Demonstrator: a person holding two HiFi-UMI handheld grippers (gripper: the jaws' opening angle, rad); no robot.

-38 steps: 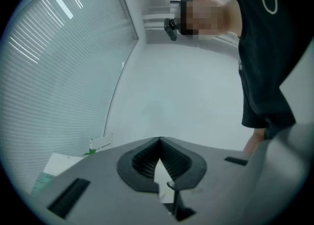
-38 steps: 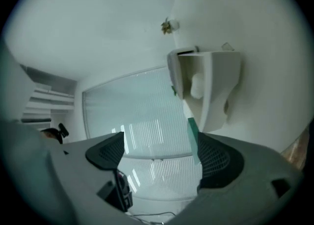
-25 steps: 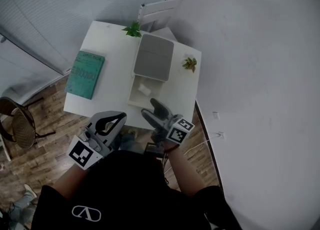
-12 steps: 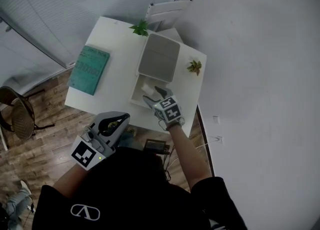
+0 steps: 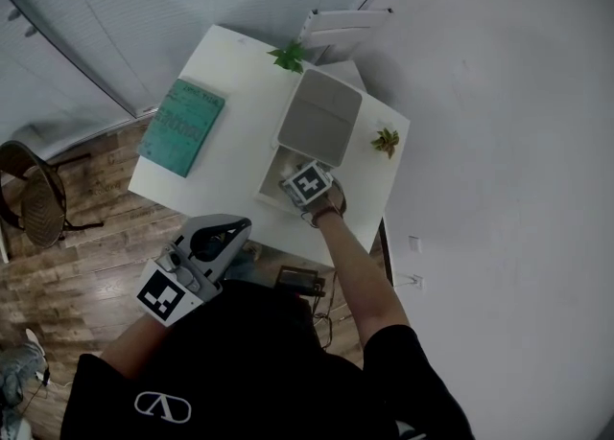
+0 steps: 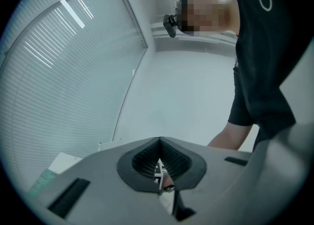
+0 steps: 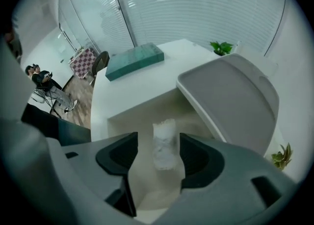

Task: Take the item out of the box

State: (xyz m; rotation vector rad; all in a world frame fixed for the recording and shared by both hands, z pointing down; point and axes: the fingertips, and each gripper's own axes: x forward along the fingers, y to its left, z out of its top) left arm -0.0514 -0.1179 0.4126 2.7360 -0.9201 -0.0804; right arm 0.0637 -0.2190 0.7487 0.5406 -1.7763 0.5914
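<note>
The right gripper (image 7: 158,138) had just been closing; its dark, spread fingers (image 7: 117,156) flanked a crinkly clear plastic packet (image 7: 164,145) inside the open white rectangular box (image 7: 140,105). The left gripper (image 6: 159,140) kept its ribbed fingers (image 6: 140,162) pressed together.

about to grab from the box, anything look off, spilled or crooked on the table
Nothing stands out. The box is open, its grey lid raised; the small clear-wrapped item lies inside; the teal book lies flat, and the plant behind the box and the plant beside it stand upright. No spill shows.
</note>
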